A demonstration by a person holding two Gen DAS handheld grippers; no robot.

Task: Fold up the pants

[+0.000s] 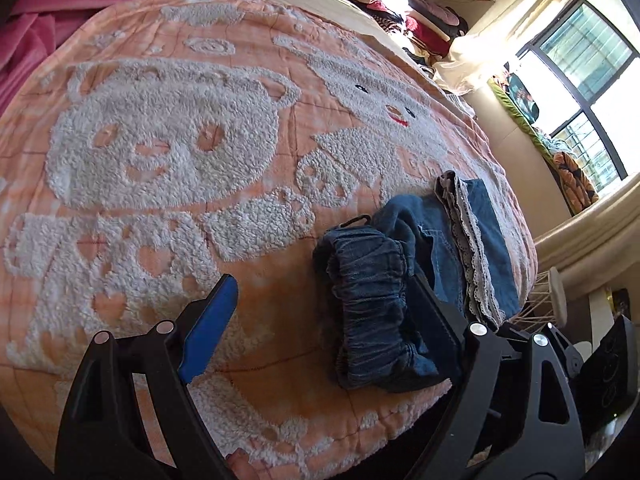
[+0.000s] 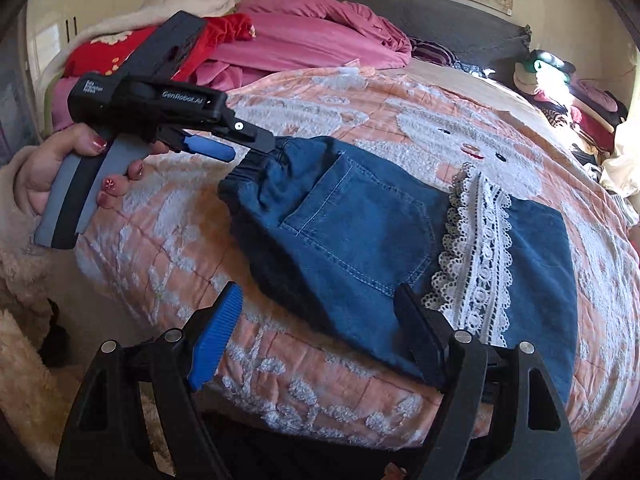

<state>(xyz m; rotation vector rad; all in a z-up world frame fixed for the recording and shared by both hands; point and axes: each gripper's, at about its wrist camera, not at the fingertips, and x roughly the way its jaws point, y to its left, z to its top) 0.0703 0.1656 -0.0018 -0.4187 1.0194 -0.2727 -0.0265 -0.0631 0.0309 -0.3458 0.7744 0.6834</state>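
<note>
The pants (image 2: pixel 360 220) are blue denim, folded into a short bundle on the orange blanket (image 2: pixel 168 240), with a back pocket facing up and a band of white lace (image 2: pixel 476 256) across them. Their gathered waistband (image 1: pixel 372 292) points toward my left gripper (image 1: pixel 322 280), which is open. Its black finger stands beside the waistband and its blue pad (image 1: pixel 208 328) is over bare blanket. In the right wrist view a hand (image 2: pixel 52 168) holds that left gripper (image 2: pixel 244 148) at the waistband end. My right gripper (image 2: pixel 320 288) is open above the pants' near edge, gripping nothing.
Pink bedding (image 2: pixel 312 36) and red clothes (image 2: pixel 108 52) are piled at the head of the bed by a grey headboard (image 2: pixel 452 20). More clothes (image 1: pixel 404 8) are heaped along the far side. A window (image 1: pixel 584 80) lies beyond the bed's edge, and a small stool (image 1: pixel 552 296) stands on the floor.
</note>
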